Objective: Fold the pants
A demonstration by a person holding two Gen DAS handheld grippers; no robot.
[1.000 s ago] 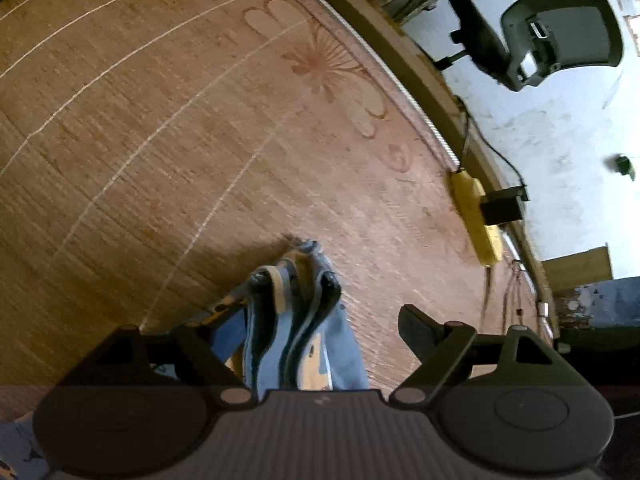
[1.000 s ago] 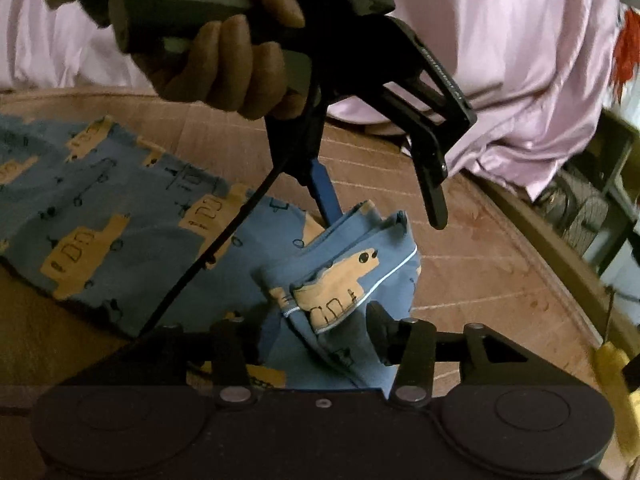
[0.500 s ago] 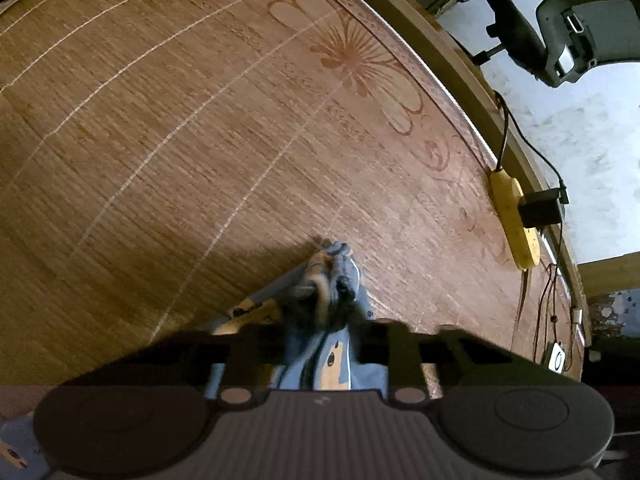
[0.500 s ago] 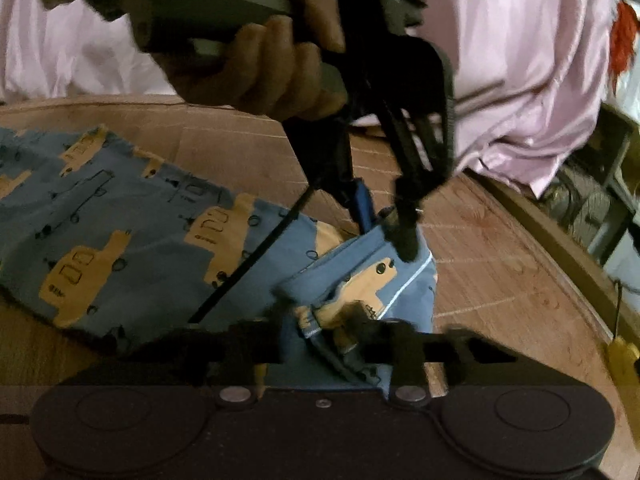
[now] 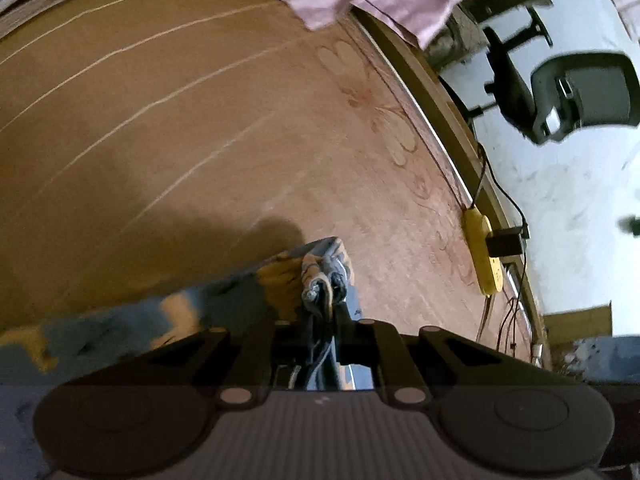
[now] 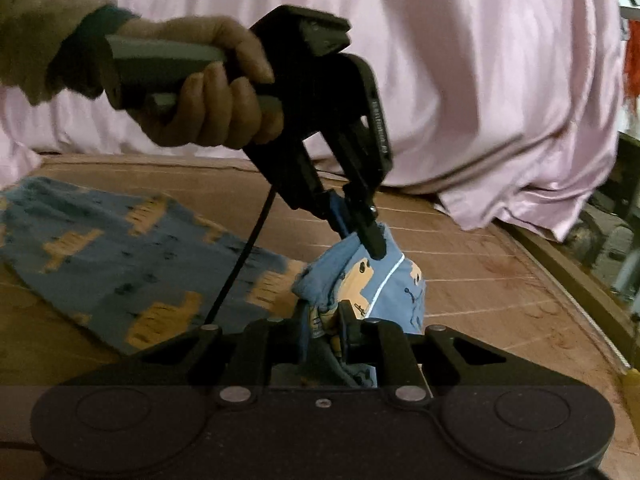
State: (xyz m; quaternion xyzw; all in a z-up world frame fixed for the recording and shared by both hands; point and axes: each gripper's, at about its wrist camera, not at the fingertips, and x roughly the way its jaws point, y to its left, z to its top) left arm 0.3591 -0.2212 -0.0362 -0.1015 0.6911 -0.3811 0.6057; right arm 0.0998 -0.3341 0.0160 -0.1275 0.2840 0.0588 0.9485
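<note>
In the left wrist view, the woven mat lies bare across the whole upper left and centre, open room for passing. Along the right edge runs a wooden rim, with a yellow power strip and its cables (a snag risk) lying on it. In the right wrist view, the person's pink garment fills the top, and the left gripper with its dangling cable blocks the centre; the pants cover the mat at the left.
</note>
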